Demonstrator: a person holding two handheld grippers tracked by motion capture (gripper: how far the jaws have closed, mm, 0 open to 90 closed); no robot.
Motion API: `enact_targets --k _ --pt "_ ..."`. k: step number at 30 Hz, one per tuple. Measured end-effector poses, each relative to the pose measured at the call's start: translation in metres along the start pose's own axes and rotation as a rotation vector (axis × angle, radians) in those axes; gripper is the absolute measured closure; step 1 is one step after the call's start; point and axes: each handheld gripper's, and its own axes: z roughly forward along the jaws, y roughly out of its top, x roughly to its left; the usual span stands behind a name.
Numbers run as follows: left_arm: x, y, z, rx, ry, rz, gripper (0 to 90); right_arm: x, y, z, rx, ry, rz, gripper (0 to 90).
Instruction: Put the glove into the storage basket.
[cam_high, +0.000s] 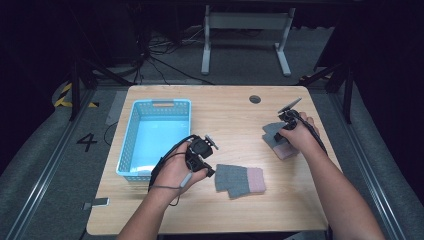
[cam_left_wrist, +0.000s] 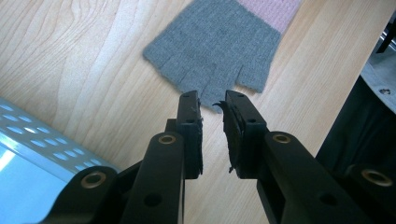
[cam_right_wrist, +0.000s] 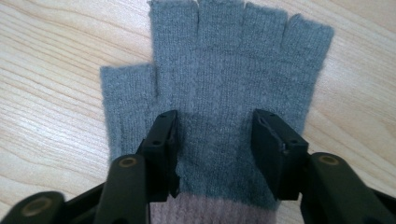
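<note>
Two grey knitted fingerless gloves with pink cuffs lie flat on the light wooden worktop (cam_high: 235, 205), well apart from each other. The near glove (cam_high: 240, 180) sits just right of the left gripper (cam_high: 211, 172), whose jaws stand narrowly parted, holding nothing, with their tips just short of that glove's finger ends (cam_left_wrist: 212, 95) in the left gripper view. The far glove (cam_high: 277, 139) lies under the right gripper (cam_high: 281, 131); in the right gripper view its jaws are spread wide and straddle the glove's palm (cam_right_wrist: 219, 135), with the finger stubs pointing away and the pink cuff nearest the camera. Nothing is pinched yet. A light blue perforated plastic basket (cam_high: 131, 137) stands empty at the left of the worktop, near the left hand (cam_high: 177, 167).

This looks like the grasping step, probably ahead of moving the gloves into the basket. Next, the right jaws likely need to press down into the knit and close to gather a fold. The left jaws need to move forward over the glove's edge before closing.
</note>
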Motion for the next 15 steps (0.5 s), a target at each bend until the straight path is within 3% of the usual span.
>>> enact_targets --k 3,6,15 --pt "0.0009 -0.0008 -0.0002 -0.010 -0.001 -0.007 77.1 -0.0004 -0.0001 -0.0009 0.002 0.023 0.003 70.6" --pt "0.0015 -0.0009 -0.0003 -0.009 -0.002 -0.008 77.3 -0.0003 -0.0014 -0.0014 -0.001 0.046 0.000 76.8" --pt "0.0025 -0.0004 -0.0009 -0.001 -0.002 0.000 77.6 -0.0006 -0.0057 -0.0025 -0.033 0.052 0.001 80.4"
